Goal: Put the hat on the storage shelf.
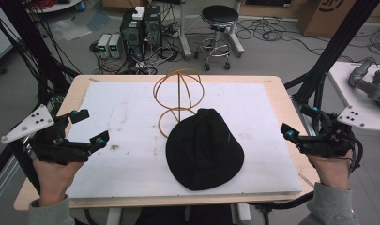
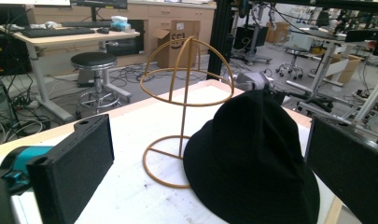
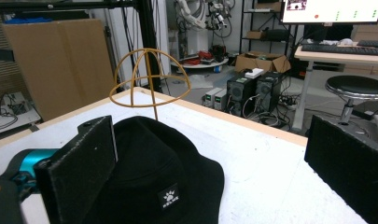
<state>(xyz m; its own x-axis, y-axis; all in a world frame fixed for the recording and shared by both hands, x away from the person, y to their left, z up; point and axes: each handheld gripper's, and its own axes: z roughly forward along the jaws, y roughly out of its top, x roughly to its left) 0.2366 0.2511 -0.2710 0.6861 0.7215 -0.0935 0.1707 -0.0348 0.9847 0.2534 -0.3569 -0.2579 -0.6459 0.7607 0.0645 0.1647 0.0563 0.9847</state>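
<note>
Well apart, black hat, open fingers

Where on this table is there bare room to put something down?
The white mat is bare along its left half, between the left gripper and the wire hat stand, and on the right between the black hat and the right gripper. The middle is crowded: hat against stand base.
</note>
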